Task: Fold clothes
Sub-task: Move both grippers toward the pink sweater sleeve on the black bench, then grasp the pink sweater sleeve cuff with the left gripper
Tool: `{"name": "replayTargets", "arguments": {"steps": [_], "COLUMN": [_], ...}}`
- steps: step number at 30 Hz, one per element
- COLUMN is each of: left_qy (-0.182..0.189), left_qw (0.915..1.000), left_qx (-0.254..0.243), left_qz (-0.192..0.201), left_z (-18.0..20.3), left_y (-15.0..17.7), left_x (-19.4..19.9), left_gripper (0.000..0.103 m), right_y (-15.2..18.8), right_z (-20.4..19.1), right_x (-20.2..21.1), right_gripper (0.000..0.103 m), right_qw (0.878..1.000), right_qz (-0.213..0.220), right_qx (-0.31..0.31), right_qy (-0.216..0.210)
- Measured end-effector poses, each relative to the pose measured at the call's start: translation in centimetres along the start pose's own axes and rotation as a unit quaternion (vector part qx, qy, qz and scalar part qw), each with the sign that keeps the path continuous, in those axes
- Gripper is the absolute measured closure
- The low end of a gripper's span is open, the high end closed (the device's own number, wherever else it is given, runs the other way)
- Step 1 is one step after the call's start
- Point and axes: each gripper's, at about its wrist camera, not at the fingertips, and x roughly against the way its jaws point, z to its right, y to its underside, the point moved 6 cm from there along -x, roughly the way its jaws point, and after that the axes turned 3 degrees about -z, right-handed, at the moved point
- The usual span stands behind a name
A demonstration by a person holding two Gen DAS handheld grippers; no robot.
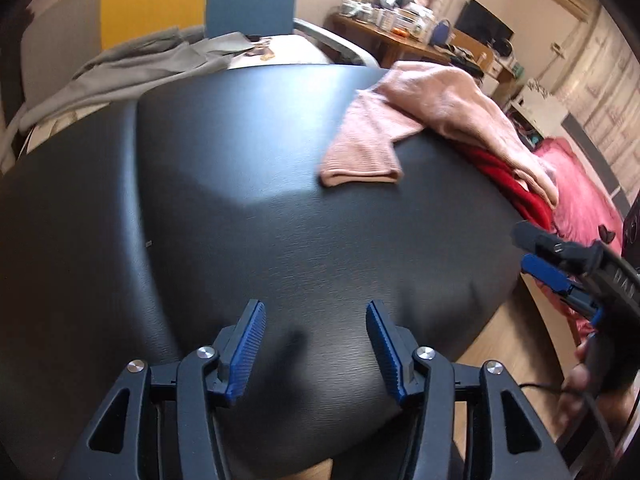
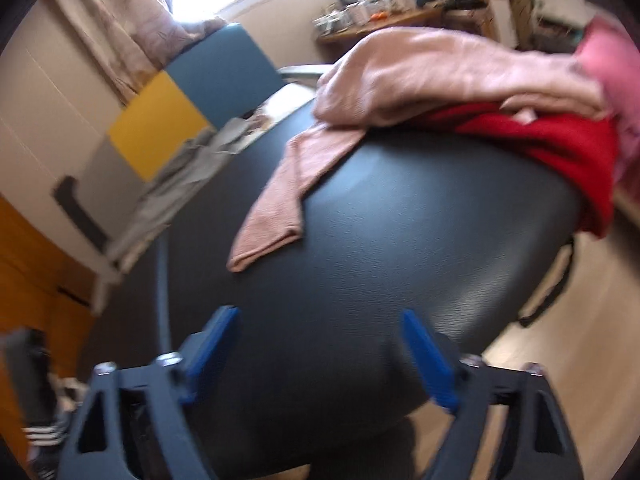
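**Over the black worktop, both tongs spread and empty**

At the bottom of the left wrist frame, my left tongs (image 1: 316, 350) stand wide, blue ribbed pads (image 1: 251, 346) well apart with nothing between them, hovering above the black worktop (image 1: 240, 240). My right tongs (image 2: 322, 354) are likewise wide and hold nothing; that view is blurred, so fine detail is lost. From the left camera I also see the right tongs at the right edge of the frame, just off the worktop's edge, with my hand (image 1: 580, 380) on the handle below them.

Farther out, a pink sweater (image 1: 440, 108) lies crumpled at the upper right of the worktop, one sleeve (image 1: 362, 152) stretched toward the middle, its cuff flat on the surface. Under the sweater, draping over the worktop's right edge, sits a red garment (image 1: 508, 180). A grey garment (image 1: 152, 68) lies beyond the worktop's far left edge, at the upper left of the frame. Behind it stand yellow and blue panels (image 1: 200, 0). A cluttered wooden desk (image 1: 404, 46) fills the upper right.
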Motion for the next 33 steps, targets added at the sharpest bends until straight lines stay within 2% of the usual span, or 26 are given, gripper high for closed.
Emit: {"name": "replayTargets", "arguments": {"steps": [3,6,8,10,12,16,23,30,32,33], "left_qy": [0.021,0.022,0.021,0.018,0.013,0.003,0.009,-0.039,-0.041,-0.033], "left_qw": [0.9998,0.9990,0.9975,0.9965,0.9961,0.9952,0.9922,0.9881,0.9873,0.9875], "left_qx": [0.003,-0.035,-0.062,-0.079,-0.087,-0.095,-0.107,-0.143,-0.150,-0.151], "left_qz": [0.003,0.020,0.028,0.022,0.008,-0.026,-0.064,-0.041,-0.034,-0.032], "left_z": [-0.6,0.9,2.1,3.1,3.3,2.8,2.8,4.1,4.5,4.8], "left_y": [-1.7,-4.7,-7.4,-10.2,-12.2,-14.1,-14.6,-13.8,-13.5,-13.4], "left_x": [-0.6,-1.4,-2.4,-4.4,-6.4,-10.1,-13.7,-13.9,-13.9,-13.9], "left_gripper": [0.045,0.044,0.043,0.041,0.041,0.041,0.043,0.045,0.051,0.064], "right_y": [-0.3,-0.7,-0.7,-0.6,-0.4,-0.3,-0.7,-0.1,0.1,0.2], "right_z": [0.5,1.3,2.0,2.5,2.7,2.6,2.0,1.3,1.1,1.1], "right_x": [-0.7,-1.5,-1.8,-1.9,-1.8,-1.5,-1.8,-3.3,-3.6,-3.7], "right_gripper": [0.026,0.026,0.021,0.020,0.017,0.013,0.009,0.007,0.007,0.007], "right_qw": [1.000,0.999,0.997,0.996,0.997,1.000,0.999,0.998,0.998,0.998], "right_qz": [-0.009,-0.022,-0.025,-0.024,-0.020,-0.009,0.000,-0.014,-0.016,-0.017], "right_qx": [-0.007,-0.024,-0.049,-0.064,-0.055,-0.010,0.039,0.057,0.060,0.061], "right_qy": [-0.025,-0.044,-0.051,-0.056,-0.046,-0.015,0.010,0.018,0.021,0.022]}}
